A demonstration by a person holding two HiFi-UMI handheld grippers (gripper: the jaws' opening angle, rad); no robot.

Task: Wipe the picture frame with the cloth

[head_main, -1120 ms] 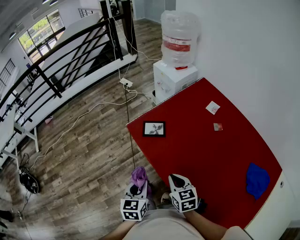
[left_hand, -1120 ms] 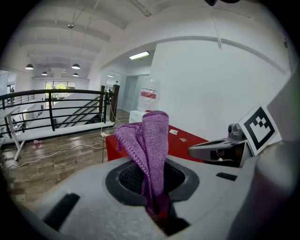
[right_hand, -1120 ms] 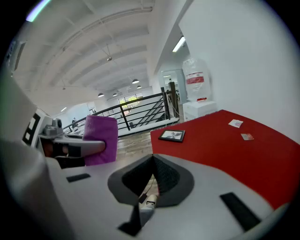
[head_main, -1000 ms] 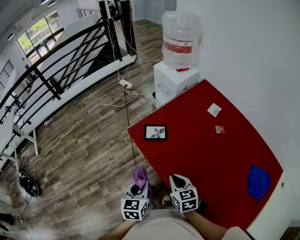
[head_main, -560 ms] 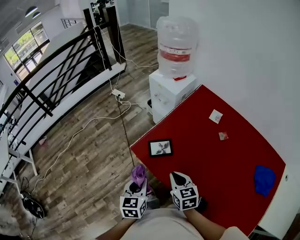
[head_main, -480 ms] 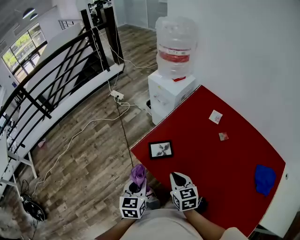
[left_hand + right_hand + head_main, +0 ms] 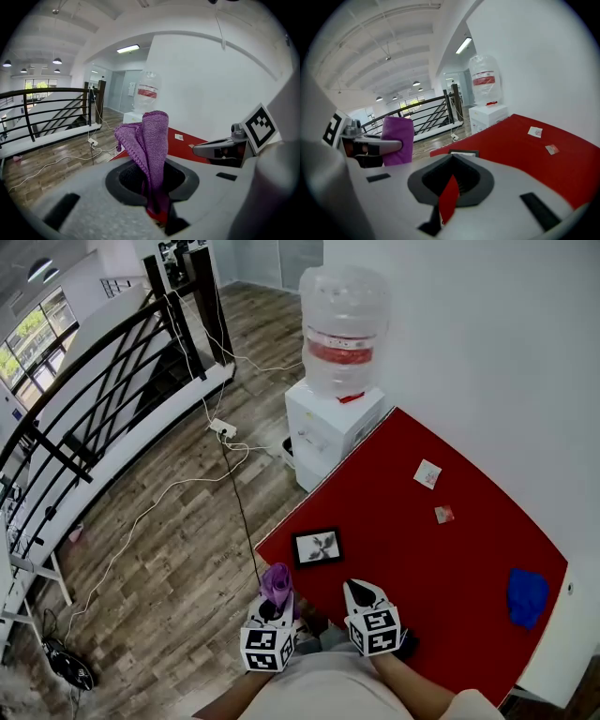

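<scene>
1. Your left gripper is clamping the purple cloth, which is standing upright out of its jaws.
2. Your right gripper is holding its jaws together on nothing, at the near edge of the red table.
3. The picture frame is lying flat near the table's corner, just ahead of both grippers and apart from the cloth.

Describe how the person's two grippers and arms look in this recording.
The left gripper and right gripper match: smooth grey moulded bodies with a dark recess around the jaws. Each carries a white cube printed with black square markers. No cables show on either. The person wears a pale top.
</scene>
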